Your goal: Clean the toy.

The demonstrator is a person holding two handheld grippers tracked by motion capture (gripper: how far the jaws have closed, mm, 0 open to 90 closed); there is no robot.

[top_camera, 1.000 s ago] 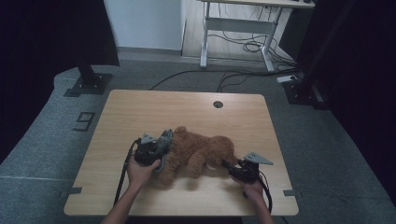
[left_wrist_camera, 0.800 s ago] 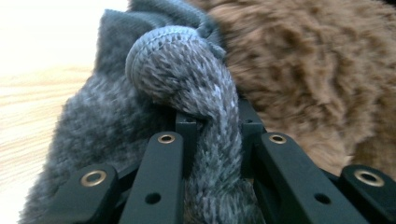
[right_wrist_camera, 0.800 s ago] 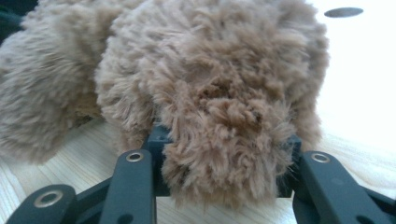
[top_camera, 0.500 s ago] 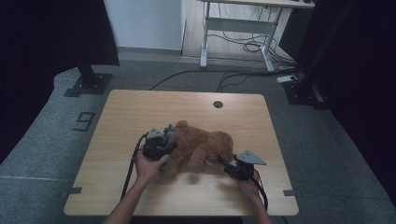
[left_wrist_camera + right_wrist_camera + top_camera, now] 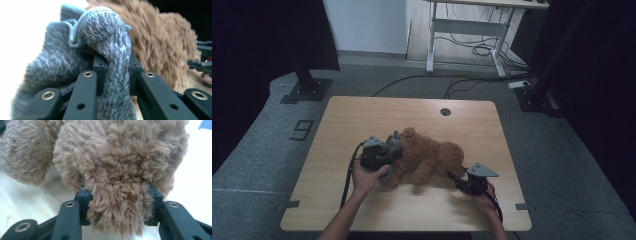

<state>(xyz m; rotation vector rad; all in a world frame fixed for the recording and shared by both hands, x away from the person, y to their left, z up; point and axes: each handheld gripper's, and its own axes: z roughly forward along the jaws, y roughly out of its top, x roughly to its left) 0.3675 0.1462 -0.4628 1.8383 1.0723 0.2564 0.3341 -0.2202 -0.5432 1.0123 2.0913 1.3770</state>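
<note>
Step in hand, by judgement: working the garment at the bear's head, on or off, cannot tell which.

At the left, tight clamp of the left claw (image 5: pixel 392 150) on a fold of the grey knitted garment (image 5: pixel 110 37). Hemmed edge looped up over the jaw tips, the rest of the knit bunched just beside that claw. Directly beyond the fold and touching it, the brown shaggy plush teddy bear (image 5: pixel 432 156), lying on its side on the light wooden bench (image 5: pixel 362 115), head end at the left claw.

Further right, the right claw (image 5: pixel 117 195) pinched on a stubby plush limb at the bear's other end. Jaws just eased open a little, yet pads pressing into the fur on both sides, limb squeezed between them. Bear stretched between the two claws.

Next move, by judgement: a steady anchor from the right claw and a slow pull of the knit along the head with the left, without letting the thin fold slip out. Likely snags: knit catching on the ear or in the long fur, bear sliding across the smooth wood.

Around: a small round cable hole (image 5: pixel 445 111) well beyond both claws, nothing on the bench between. Off the bench, loose black floor cables (image 5: pixel 472 47), clear of the work.
</note>
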